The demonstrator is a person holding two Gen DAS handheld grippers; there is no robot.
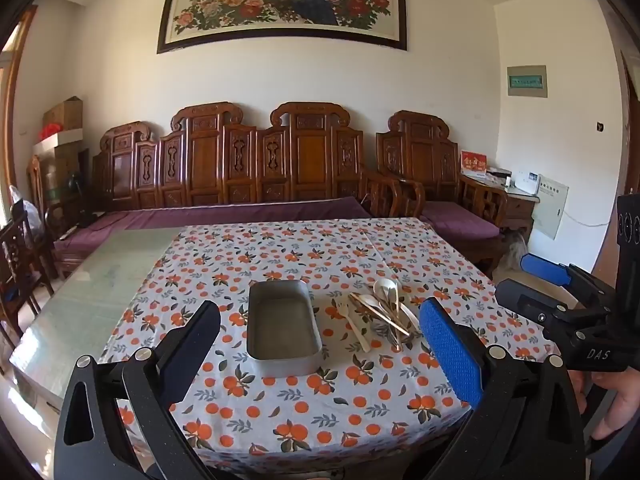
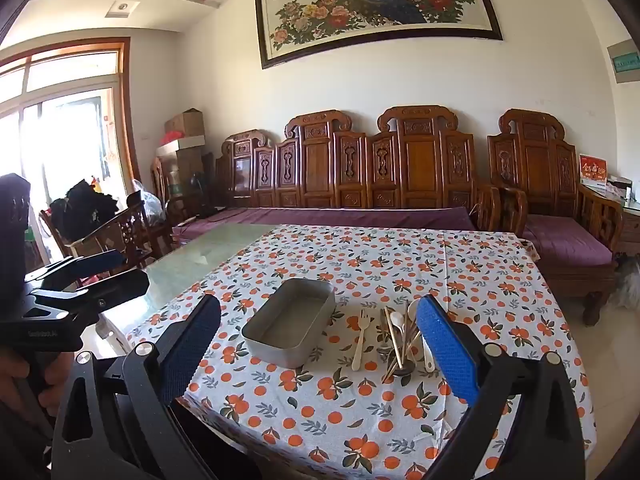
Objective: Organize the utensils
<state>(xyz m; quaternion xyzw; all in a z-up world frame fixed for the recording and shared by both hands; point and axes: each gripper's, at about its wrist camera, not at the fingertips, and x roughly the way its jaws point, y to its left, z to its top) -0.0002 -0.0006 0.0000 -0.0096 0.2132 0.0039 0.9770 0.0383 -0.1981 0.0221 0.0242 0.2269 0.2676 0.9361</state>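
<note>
An empty grey metal tray (image 1: 283,322) (image 2: 289,322) stands on the orange-print tablecloth (image 1: 320,408) (image 2: 460,280). Right of it lies a loose pile of utensils (image 1: 384,312) (image 2: 400,340): white spoons, chopsticks and metal pieces, with a cream fork (image 1: 354,322) (image 2: 360,340) nearest the tray. My left gripper (image 1: 320,324) is open and empty, held above the table's near edge, short of the tray. My right gripper (image 2: 318,322) is open and empty, near the table's front edge; it also shows at the right of the left wrist view (image 1: 532,276).
The cloth covers the right part of a glass-topped table (image 1: 88,292) (image 2: 188,260). A carved wooden sofa with purple cushions (image 1: 240,208) (image 2: 360,212) runs behind it. Wooden chairs (image 2: 120,232) stand at the left.
</note>
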